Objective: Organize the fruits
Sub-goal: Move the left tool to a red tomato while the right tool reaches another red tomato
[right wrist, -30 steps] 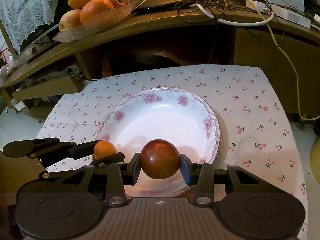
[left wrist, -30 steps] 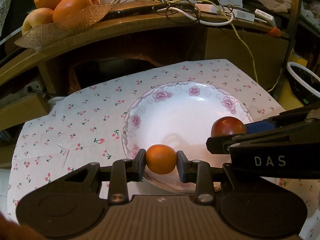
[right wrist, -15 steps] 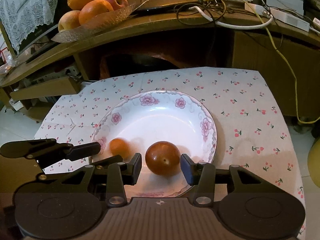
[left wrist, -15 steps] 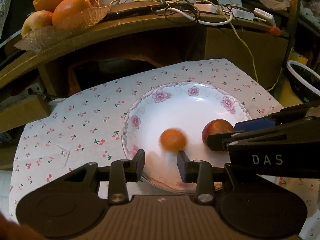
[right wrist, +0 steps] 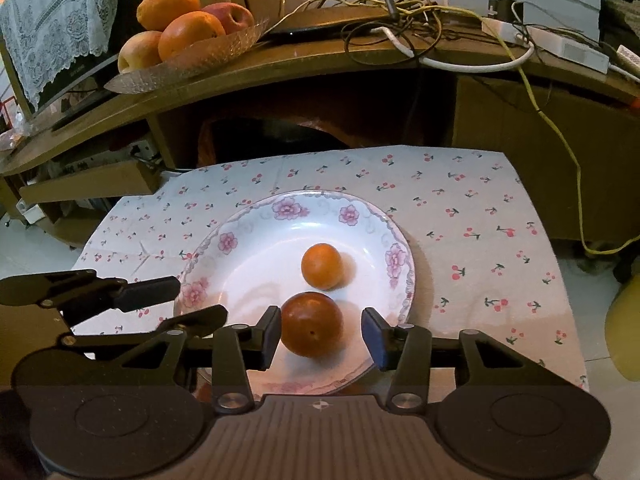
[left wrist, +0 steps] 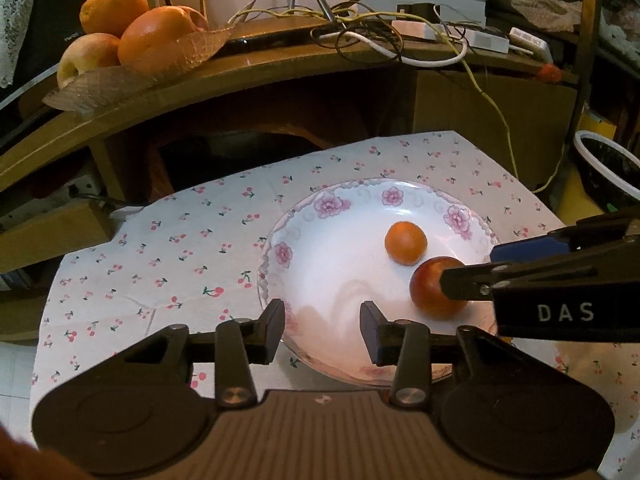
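A small orange fruit [left wrist: 405, 243] and a dark red round fruit [left wrist: 434, 288] lie side by side in a white plate with pink flowers [left wrist: 320, 240]. They also show in the right wrist view: the orange fruit [right wrist: 322, 266], the red fruit [right wrist: 312, 323], the plate [right wrist: 248, 256]. My left gripper [left wrist: 322, 326] is open and empty over the plate's near rim. My right gripper [right wrist: 320, 334] is open, its fingers either side of the red fruit, which rests on the plate.
The plate sits on a cherry-print cloth [right wrist: 480, 216]. Behind it a wooden shelf carries a glass dish of oranges and apples [right wrist: 184, 40] and tangled cables [right wrist: 420, 28]. A dark bowl [left wrist: 608, 168] stands at the far right.
Both grippers opened and let go of their fruit. The orange fruit rolled to the plate's right side next to the red fruit. Both grippers drew back slightly.
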Demonstrator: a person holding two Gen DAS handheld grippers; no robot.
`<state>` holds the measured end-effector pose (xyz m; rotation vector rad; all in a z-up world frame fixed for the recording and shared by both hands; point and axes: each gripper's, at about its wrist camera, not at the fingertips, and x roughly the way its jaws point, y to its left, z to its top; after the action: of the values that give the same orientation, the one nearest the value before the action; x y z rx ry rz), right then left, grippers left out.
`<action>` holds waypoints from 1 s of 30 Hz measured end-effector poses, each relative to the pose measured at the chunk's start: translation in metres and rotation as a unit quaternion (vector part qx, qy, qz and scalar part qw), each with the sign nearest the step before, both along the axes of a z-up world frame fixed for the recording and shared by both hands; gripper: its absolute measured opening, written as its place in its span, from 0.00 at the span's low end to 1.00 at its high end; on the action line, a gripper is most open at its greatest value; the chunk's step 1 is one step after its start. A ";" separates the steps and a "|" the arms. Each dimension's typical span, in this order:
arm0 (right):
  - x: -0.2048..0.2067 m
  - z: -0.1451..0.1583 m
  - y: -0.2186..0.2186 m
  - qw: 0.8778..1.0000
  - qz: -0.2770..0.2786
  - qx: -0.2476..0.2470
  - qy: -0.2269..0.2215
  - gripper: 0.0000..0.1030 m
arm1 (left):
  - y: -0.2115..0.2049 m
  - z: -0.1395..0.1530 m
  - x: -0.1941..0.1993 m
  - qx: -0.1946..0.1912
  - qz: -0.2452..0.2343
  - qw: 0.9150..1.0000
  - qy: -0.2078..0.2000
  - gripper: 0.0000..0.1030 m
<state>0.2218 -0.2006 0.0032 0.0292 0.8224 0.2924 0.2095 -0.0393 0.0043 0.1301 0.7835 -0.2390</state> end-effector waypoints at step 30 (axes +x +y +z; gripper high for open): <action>-0.079 -0.011 0.012 0.996 0.081 -0.010 0.022 0.51 | 0.050 0.007 -0.069 -0.001 -0.020 1.000 0.014 0.47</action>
<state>0.1426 -0.1889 -0.0083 -0.0502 0.8730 0.4385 0.1401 0.0108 0.0117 0.1412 0.8096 -0.2802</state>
